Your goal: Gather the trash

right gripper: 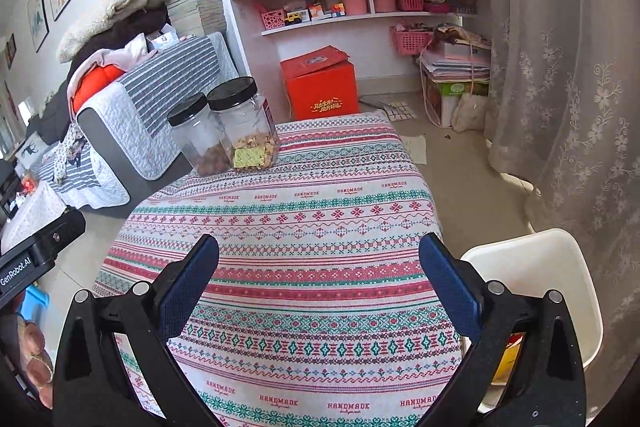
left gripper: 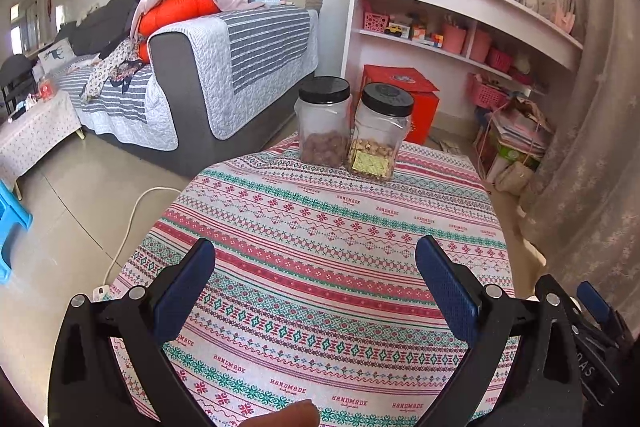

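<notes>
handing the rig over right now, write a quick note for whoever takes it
Left gripper: open, empty, above the near part of the patterned tablecloth.
Right gripper: open, empty, above the same cloth.
On the table: two black-lidded clear jars at the far edge, side by side, one with brown snacks, one with yellowish snacks and a gold label.
White bin stands beside the table on the right, something yellow inside.
Done: no loose trash is visible on the cloth.
Left: paper scraps lie on the floor beyond the table; check whether they count.
</notes>
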